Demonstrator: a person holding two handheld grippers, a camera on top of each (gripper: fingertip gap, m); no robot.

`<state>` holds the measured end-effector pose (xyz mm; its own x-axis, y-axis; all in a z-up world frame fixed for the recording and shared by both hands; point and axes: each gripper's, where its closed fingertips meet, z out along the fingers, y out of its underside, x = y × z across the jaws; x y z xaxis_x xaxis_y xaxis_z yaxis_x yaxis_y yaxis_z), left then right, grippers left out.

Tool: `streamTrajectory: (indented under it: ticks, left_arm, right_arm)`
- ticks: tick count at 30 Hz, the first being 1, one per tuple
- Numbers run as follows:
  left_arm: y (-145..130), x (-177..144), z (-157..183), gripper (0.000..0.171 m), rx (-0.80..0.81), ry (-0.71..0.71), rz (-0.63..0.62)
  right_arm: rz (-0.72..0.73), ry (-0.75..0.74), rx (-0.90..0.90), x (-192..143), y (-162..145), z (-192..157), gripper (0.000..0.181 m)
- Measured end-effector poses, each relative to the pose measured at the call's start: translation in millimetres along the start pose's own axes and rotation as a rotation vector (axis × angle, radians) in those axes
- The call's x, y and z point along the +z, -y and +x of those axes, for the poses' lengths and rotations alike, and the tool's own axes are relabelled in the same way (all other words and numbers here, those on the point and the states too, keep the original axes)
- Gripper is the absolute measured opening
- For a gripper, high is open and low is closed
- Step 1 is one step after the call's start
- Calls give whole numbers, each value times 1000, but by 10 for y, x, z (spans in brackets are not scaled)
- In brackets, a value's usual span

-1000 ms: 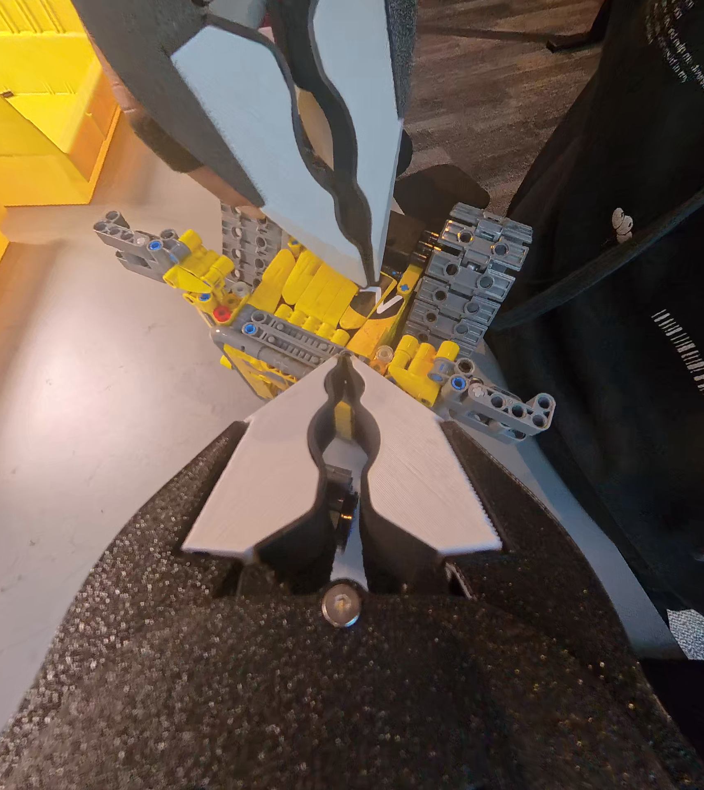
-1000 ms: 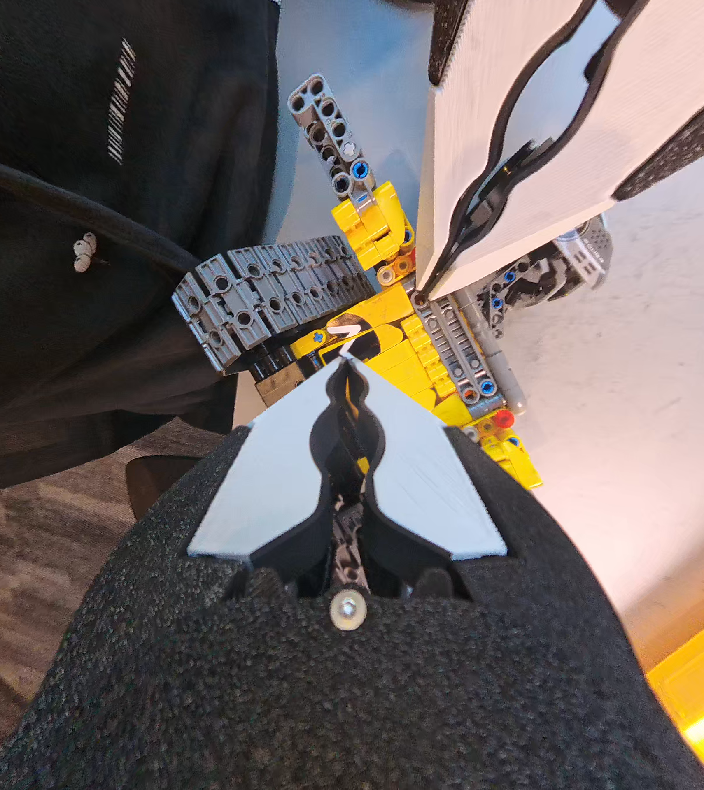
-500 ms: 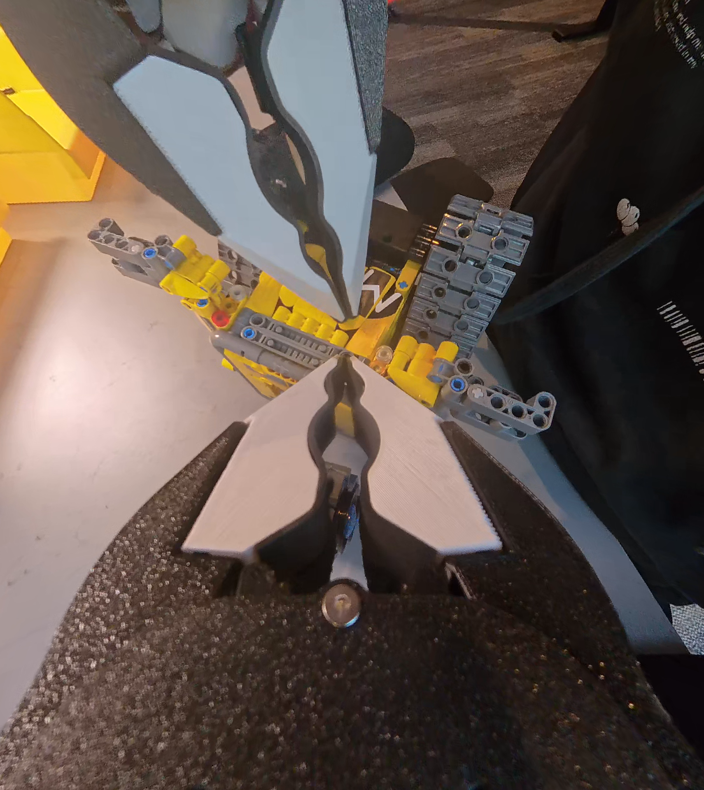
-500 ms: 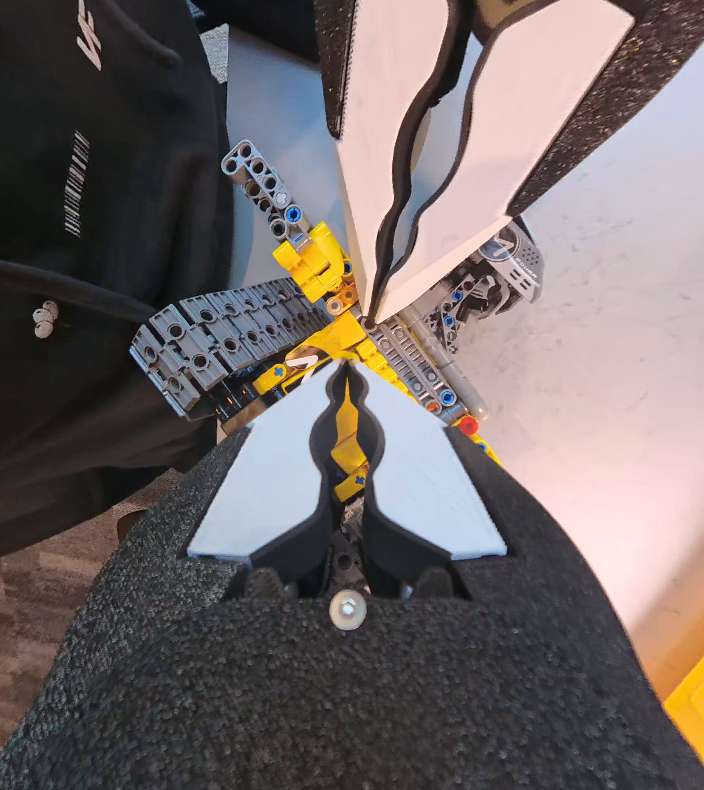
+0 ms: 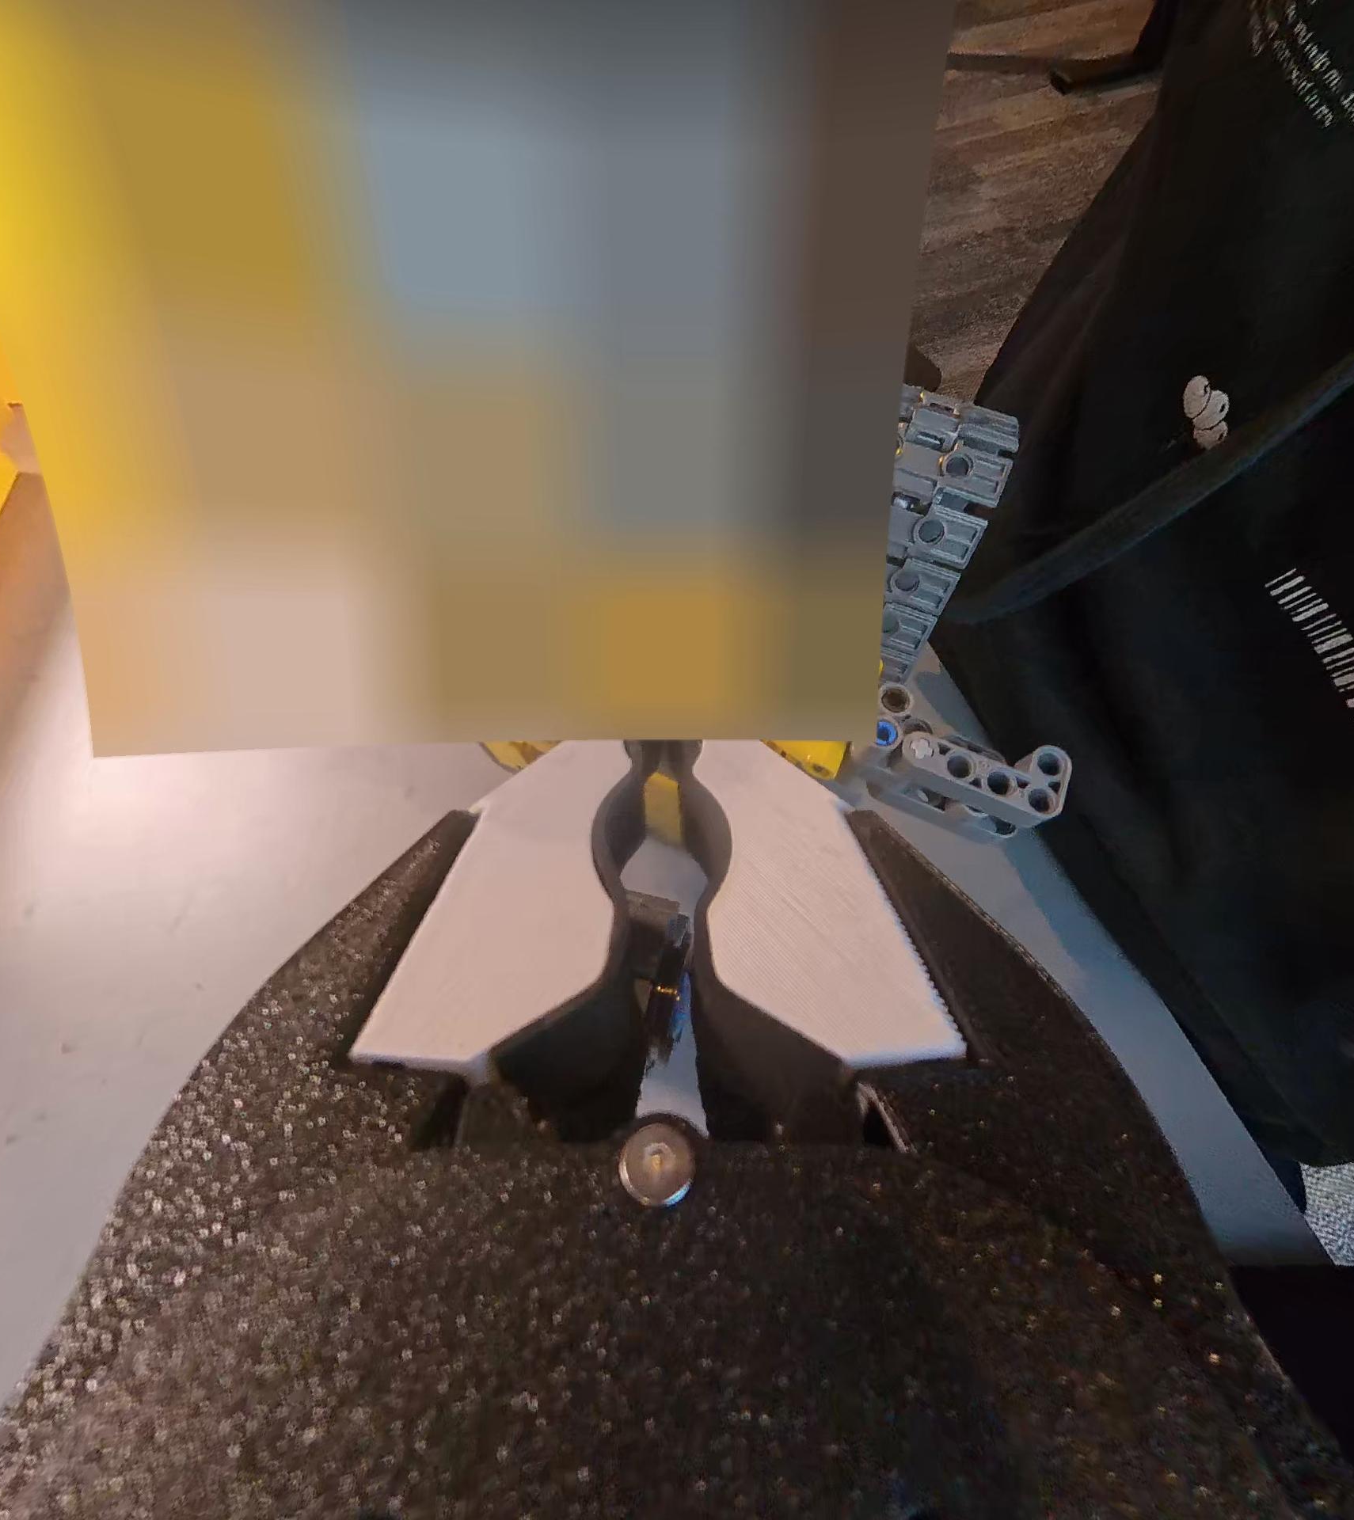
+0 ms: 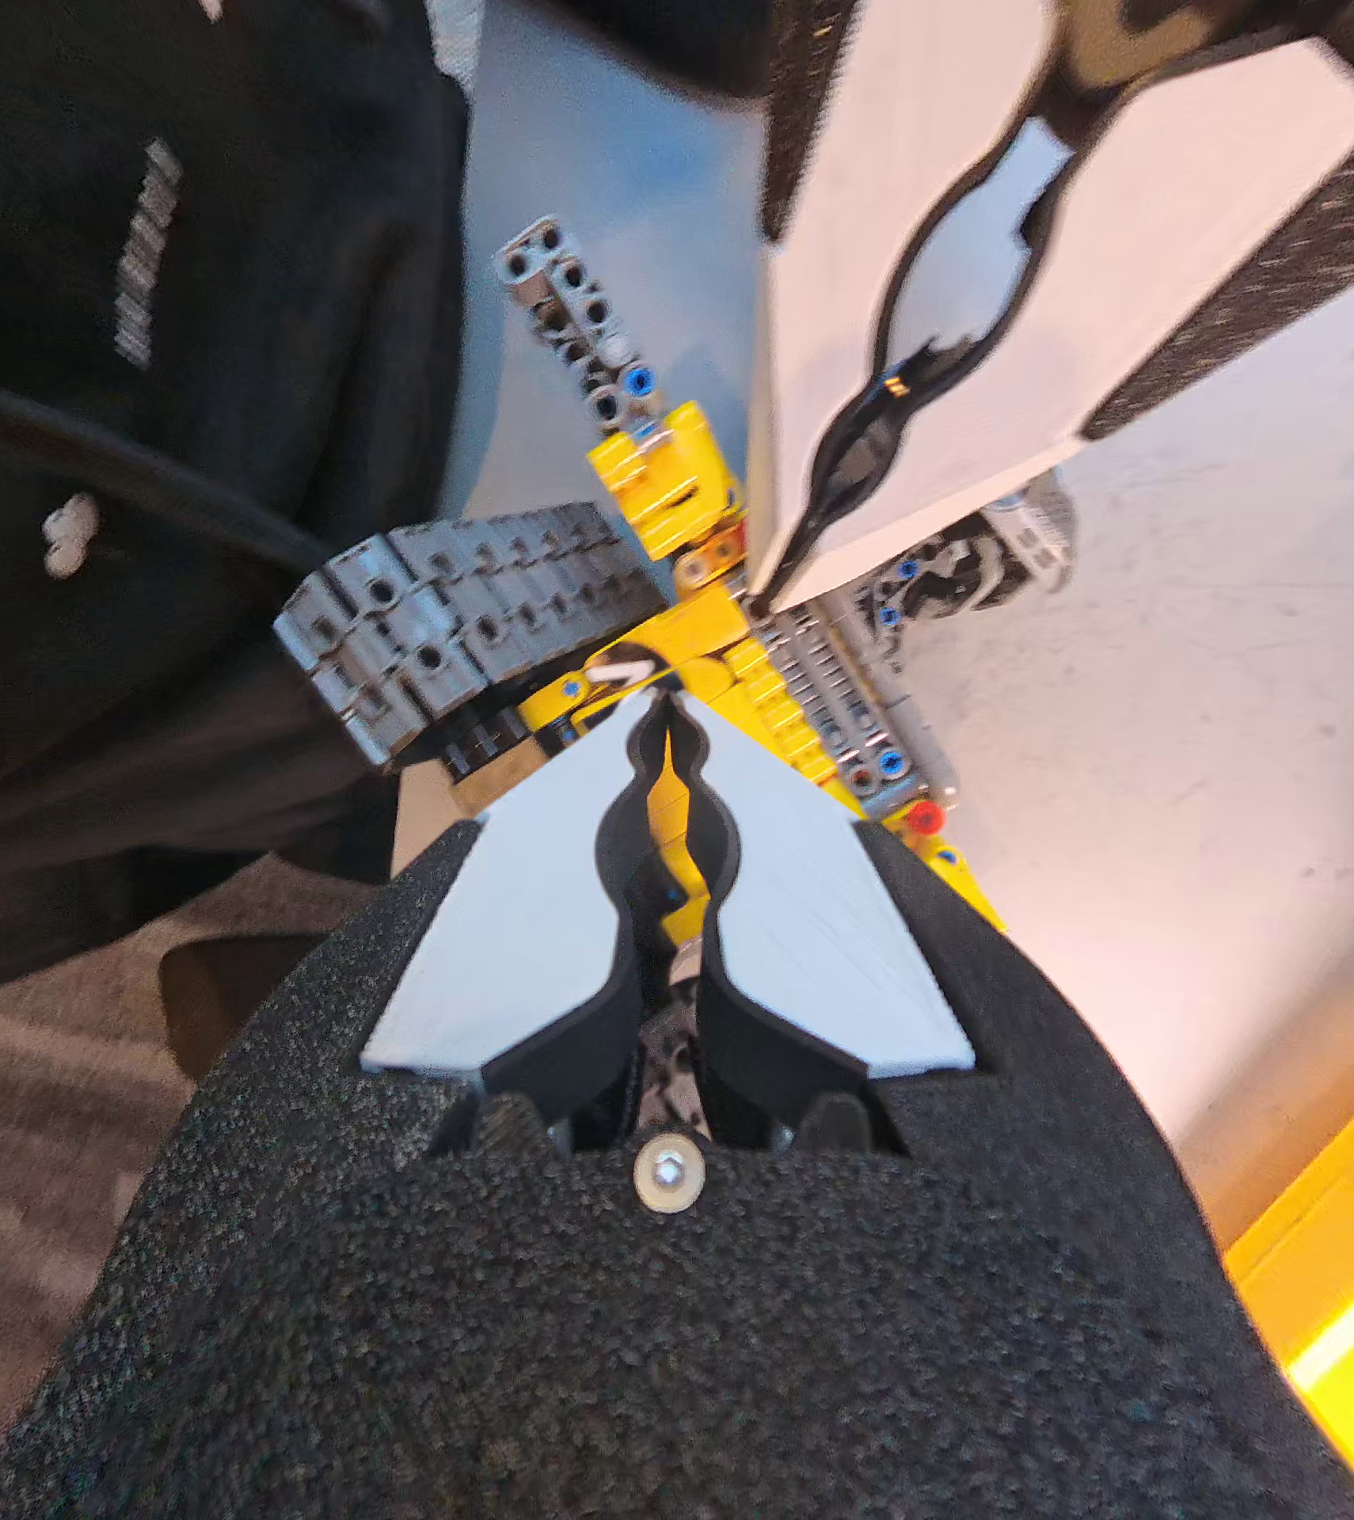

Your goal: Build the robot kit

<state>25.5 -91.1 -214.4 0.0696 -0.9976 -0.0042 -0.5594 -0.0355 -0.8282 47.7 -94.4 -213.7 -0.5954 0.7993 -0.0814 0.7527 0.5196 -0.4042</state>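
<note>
The yellow-and-grey brick-built tracked vehicle model (image 6: 739,650) lies on the pale table (image 6: 1192,740) at its edge beside a person's black garment (image 6: 122,411), pinched from opposite sides, seemingly to steady it, by the clenched right gripper (image 6: 664,697) and left gripper (image 6: 760,596).

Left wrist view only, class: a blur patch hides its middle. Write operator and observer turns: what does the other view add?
Operator: What sits under the patch?
Observer: A yellow and grey brick model on the table.
Operator: Where is the right gripper?
Observer: The right gripper is closed on the model's yellow beam.
Operator: And my left gripper's tips?
Observer: The left gripper has closed tips touching the model beside its grey track.
</note>
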Motion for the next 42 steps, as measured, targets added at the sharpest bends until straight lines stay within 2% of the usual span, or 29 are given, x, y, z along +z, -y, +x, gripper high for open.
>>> streamTrajectory:
  ticks: [1,6,8,9,10,14,17,19,22,24,25,26,29,31,34,36,42]
  left_arm:
    - [2,1,2,0,-2,-2,2]
    - [5,0,2,0,11,13,-11]
    - [-7,-13,-13,0,13,25,-16]
    - [-6,-26,-26,0,14,33,-13]
    - [9,-55,-51,0,14,46,-3]
    - [246,-370,-102,13,-74,79,153]
    - [276,-539,23,29,-178,95,212]
    - [220,-520,217,45,-238,94,220]
    - [132,-337,461,58,-308,151,214]
    - [44,-165,468,57,-339,268,187]
    - [43,-107,464,58,-344,314,195]
    - [50,-89,437,45,-343,361,210]
    - [-47,-287,211,25,-329,528,186]
    - [-143,-481,-17,19,-307,640,156]
    - [-210,-648,-336,16,-284,696,131]
    - [-257,-727,-513,16,-237,710,87]
    - [-333,-856,-709,16,-279,658,167]
  right_arm:
    - [-20,20,-14,-10,-27,-53,0]
    - [-94,32,-90,-63,-96,-143,0]
    - [-11,-68,-73,-204,-37,21,0]
    - [64,-116,-38,-312,4,110,5]
    - [138,-165,4,-428,15,197,18]
    - [343,-224,130,-733,-225,179,45]
    - [410,-226,155,-739,-459,9,61]
    - [428,-208,160,-654,-596,-96,72]
    - [434,-230,140,-462,-747,-73,74]
    - [462,-227,120,-330,-744,-43,66]
    - [485,-225,128,-278,-713,-18,54]
    - [488,-214,139,-209,-692,-12,48]
    - [573,-243,203,-172,-598,44,48]
    - [633,-334,248,-173,-540,129,48]
    - [669,-557,307,-139,-492,344,49]
    - [698,-654,342,-119,-458,463,48]
    - [752,-673,384,-122,-413,658,48]
